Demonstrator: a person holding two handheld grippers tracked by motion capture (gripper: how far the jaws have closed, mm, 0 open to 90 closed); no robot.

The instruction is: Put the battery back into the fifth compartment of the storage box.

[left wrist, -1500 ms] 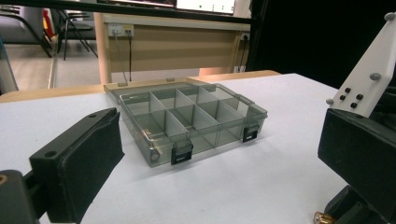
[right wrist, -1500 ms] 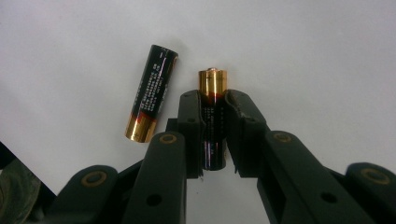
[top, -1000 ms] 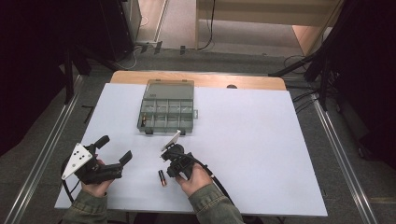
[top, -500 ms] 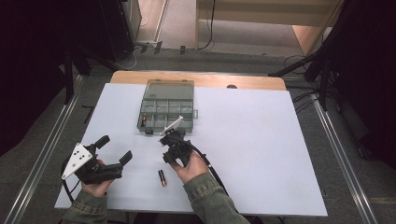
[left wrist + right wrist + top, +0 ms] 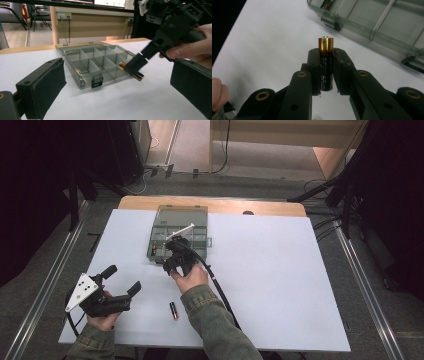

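- The right gripper (image 5: 325,72) was closed on a black cylindrical battery with a gold-coloured cap (image 5: 325,65); both pads bore on its body, and the capped end stood out past the fingertips.
- In the left gripper view the same battery (image 5: 136,74) hung just beside the near right corner of the translucent grey plastic compartment box (image 5: 82,85), close to its rim; whether it touched the rim could not be told.
- In the high view the right gripper (image 5: 172,260) sat at the box's near edge (image 5: 192,210), with the box directly ahead of its tips.
- The left gripper (image 5: 122,285) stood with jaws wide apart, nothing between them, resting well to the side of the box.
- A second black and gold battery (image 5: 173,310) lay on the white table sheet (image 5: 280,290), behind the right gripper and beside the forearm.
- Judgement: the step in hand was placing the held battery into a compartment. It would go best if the battery were carried clear over the rim, laid level along the compartment between its dividers, and lowered to the floor before release.
- Risk: an early release could let it roll off the rim.
- Markings: a small plus sign showed on the gold cap; the fine white print on the body was too small to read. No brand was legible.
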